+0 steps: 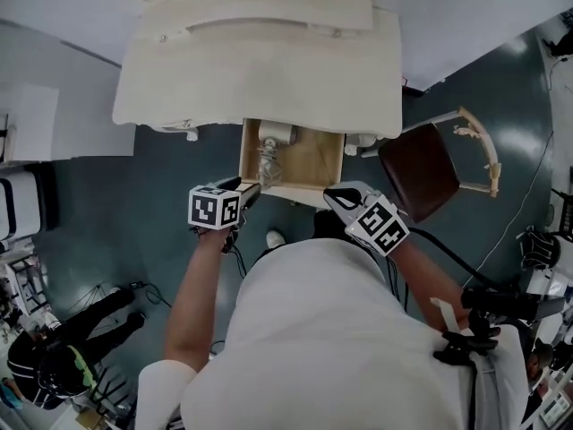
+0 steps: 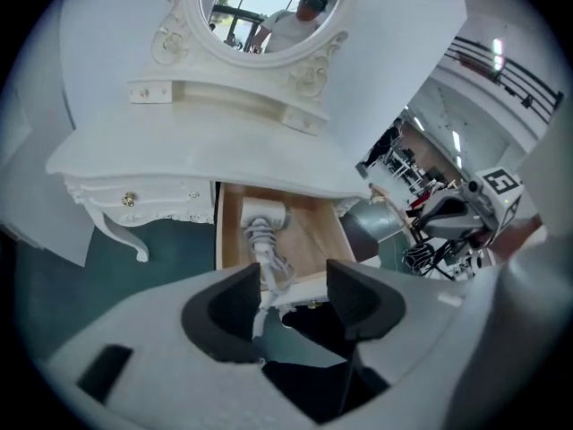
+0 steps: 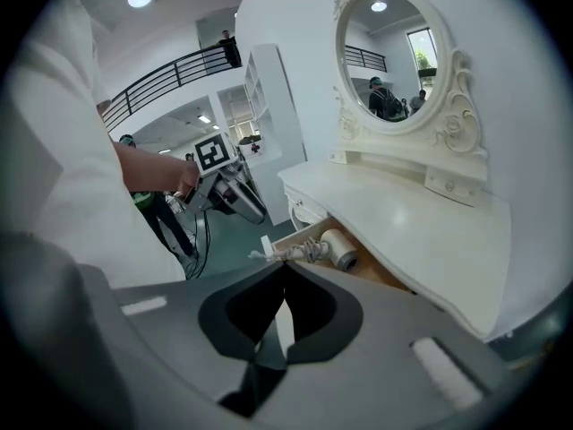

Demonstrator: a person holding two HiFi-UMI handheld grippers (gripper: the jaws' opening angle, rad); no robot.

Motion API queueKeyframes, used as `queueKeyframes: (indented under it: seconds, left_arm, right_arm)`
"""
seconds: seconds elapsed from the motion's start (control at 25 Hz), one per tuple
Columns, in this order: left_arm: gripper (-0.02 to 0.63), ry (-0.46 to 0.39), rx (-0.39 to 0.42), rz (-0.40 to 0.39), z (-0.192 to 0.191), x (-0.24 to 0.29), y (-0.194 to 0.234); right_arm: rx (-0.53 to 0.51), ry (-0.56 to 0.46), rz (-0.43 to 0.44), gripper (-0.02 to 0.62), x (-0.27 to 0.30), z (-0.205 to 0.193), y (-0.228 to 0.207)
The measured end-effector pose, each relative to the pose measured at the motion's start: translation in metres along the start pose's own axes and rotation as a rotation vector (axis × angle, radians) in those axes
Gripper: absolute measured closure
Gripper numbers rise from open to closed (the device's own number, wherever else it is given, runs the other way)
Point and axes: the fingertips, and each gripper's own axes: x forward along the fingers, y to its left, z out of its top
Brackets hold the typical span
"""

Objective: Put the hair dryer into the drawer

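Open wooden drawer [image 1: 318, 164] under white dressing table [image 1: 260, 70]; hair dryer [image 1: 273, 135], cord bundled, lying inside at left.

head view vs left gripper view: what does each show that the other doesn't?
Head view only: the marker cube on the left tool, and the wearer's white-clad back.
Left gripper view only: the oval mirror, a gold knob left of the drawer, and the left tool's jaws apart with nothing between them.
Both: the dressing table top and the open drawer with the hair dryer and its cord inside.
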Motion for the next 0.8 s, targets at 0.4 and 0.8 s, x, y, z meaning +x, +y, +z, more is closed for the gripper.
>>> queueKeyframes:
  seconds: [0.4, 0.8]
  left_arm:
    - [0.571, -0.235, 0.027, -0.215, -0.078, -0.115, -0.043]
    - [0.606, -0.265, 0.150, -0.370, -0.154, -0.178, -0.065]
  right_arm:
    - [-0.035, -0.023, -0.021, 0.597, 0.033, 0.012, 0.115]
    - [-0.043, -0.011, -0.027, 0.597, 0.068, 0.006, 0.224]
